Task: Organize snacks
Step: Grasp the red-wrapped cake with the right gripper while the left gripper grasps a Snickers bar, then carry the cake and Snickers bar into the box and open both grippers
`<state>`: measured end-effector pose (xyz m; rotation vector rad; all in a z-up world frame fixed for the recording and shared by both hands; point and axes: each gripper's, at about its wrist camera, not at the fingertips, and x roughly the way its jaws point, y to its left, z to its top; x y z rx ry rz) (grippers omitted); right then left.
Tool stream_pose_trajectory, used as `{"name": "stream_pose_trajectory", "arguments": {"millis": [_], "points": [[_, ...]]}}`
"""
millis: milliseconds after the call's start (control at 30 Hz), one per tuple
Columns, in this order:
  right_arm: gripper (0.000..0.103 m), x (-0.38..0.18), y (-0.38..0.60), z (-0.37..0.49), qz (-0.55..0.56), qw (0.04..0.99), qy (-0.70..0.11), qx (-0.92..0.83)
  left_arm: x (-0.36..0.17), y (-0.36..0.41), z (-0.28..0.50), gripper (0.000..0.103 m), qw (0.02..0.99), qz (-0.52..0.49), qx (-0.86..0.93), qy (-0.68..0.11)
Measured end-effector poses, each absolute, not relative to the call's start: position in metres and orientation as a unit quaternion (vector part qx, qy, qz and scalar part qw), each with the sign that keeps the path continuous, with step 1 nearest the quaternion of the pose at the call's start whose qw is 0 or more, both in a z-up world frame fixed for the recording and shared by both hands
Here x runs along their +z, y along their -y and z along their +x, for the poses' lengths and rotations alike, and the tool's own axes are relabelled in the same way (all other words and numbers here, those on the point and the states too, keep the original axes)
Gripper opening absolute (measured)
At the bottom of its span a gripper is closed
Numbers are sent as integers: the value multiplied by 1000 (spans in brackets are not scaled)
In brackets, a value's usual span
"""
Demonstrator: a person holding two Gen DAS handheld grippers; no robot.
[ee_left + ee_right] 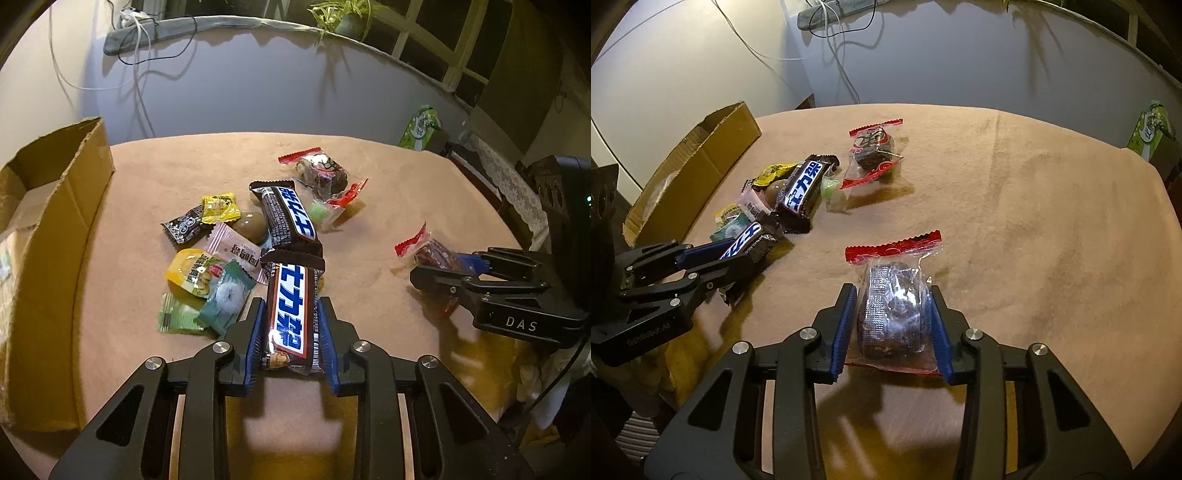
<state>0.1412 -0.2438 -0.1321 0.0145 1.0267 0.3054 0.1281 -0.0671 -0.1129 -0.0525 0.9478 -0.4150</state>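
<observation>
Snacks lie loose at mid-frame on the pink worktop [369, 206], beside a cardboard box [66, 206] at the left edge. The left tool [292, 325] is clenched on a chocolate bar [291, 314], stiff and light, taken across its width. The right tool [894, 317] grasps a clear packet with red ends [894, 295], whose crinkly, slippery film suggests gripping the dark lump inside. What the box holds is mostly hidden, and the packet's contents stay unclear.

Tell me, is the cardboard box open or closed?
Open. The cardboard box has its top flap standing up, and you can see down inside it.
</observation>
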Motion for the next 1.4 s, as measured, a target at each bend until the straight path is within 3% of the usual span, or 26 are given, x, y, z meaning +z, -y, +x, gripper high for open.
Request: {"name": "stream_pose_trajectory", "arguments": {"millis": [533, 1400], "points": [[38, -93, 218, 126, 4, 875, -455, 166, -77, 34, 106, 27, 890, -62, -196, -406], [38, -52, 49, 150, -49, 863, -415, 284, -50, -97, 87, 27, 924, -120, -98, -349]]}}
